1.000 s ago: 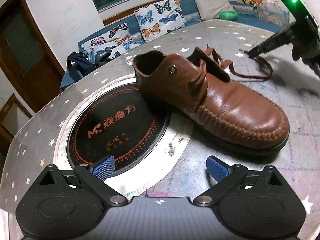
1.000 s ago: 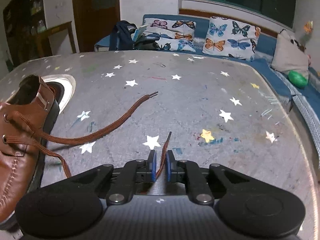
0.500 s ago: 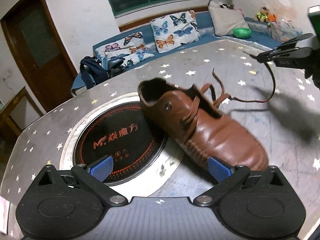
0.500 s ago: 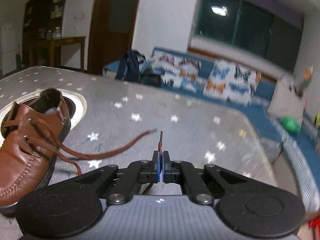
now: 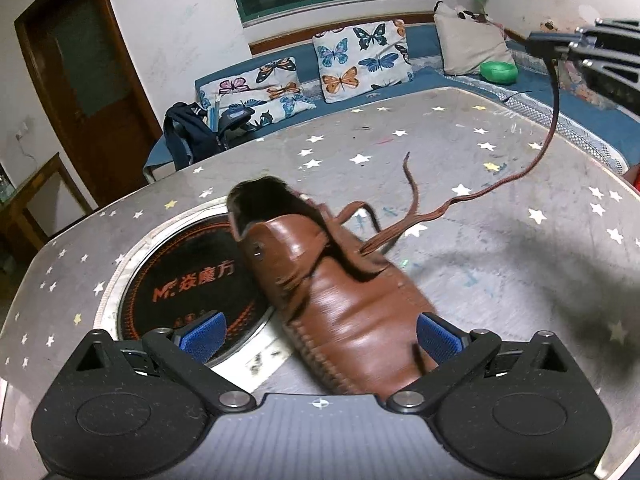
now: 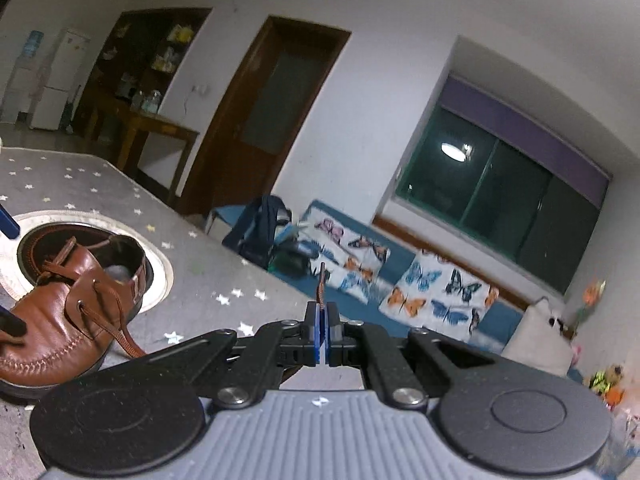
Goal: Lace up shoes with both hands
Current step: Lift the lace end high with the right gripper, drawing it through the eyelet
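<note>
From the left wrist, the left gripper (image 5: 320, 334) stood wide open, its blue pads (image 5: 203, 332) on either side of the shoe's toe without touching it. The brown shoe (image 5: 328, 288) lay on the starred table (image 5: 500, 264), heel over the rim of a round black hob (image 5: 192, 280) set into the tabletop. Orange writing on the hob read "M" followed by three Chinese characters. One lace (image 5: 500, 186) rose from the shoe's eyelets in a slack curve to the right gripper (image 5: 538, 46) at the upper right edge, which pinched its tip well above the table. The other lace end (image 5: 412, 184) curled loose beside the shoe. Only this view showed the whole run of lace between shoe and gripper, and the hob's writing.

From the right wrist, the right gripper (image 6: 321, 334) was closed on the lace (image 6: 321, 284), whose short end stuck up from between the pads. The shoe (image 6: 68, 316) sat low at the left, seen from its other side, with laces crossing the tongue. Only this view showed a fridge (image 6: 56, 76), shelves (image 6: 160, 60) and a side table (image 6: 160, 128). Both views showed the door, window, backpack and butterfly cushions (image 6: 436, 292).
</note>
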Motion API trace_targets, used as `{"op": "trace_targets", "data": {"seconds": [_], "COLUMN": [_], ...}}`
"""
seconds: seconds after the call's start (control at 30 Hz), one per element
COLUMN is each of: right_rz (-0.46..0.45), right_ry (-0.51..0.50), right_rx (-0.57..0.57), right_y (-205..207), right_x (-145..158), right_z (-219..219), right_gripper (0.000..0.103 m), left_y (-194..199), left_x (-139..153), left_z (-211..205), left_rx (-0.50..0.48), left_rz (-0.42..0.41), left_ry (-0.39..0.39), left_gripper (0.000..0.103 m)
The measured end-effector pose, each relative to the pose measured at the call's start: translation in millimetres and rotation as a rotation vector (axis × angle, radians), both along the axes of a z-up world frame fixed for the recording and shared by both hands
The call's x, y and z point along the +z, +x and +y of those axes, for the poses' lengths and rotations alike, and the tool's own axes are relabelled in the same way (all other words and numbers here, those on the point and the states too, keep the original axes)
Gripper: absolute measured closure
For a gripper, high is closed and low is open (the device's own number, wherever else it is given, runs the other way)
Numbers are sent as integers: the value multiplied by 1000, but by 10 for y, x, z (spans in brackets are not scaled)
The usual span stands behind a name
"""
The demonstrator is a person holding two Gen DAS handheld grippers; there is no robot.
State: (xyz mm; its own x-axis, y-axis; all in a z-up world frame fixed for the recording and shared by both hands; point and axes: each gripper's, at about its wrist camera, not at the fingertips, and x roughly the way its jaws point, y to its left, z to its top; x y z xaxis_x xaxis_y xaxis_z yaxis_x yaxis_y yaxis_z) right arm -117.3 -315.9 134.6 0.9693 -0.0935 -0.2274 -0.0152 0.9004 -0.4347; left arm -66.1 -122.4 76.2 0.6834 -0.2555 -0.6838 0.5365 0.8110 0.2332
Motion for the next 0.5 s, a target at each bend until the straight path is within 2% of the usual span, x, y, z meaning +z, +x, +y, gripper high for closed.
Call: {"op": "trace_targets", "data": {"seconds": [0.5], "right_rz": [-168], "right_ry": [-132], "right_rx": [23], "right_y": [-299], "right_x": [124], "right_z": [-35], "right_gripper": [102], "left_y": [113], "left_x": [-155], "left_z": [-415], "left_rx": [133], "left_rz": [8], "left_ry": [79], "left_gripper": [0]}}
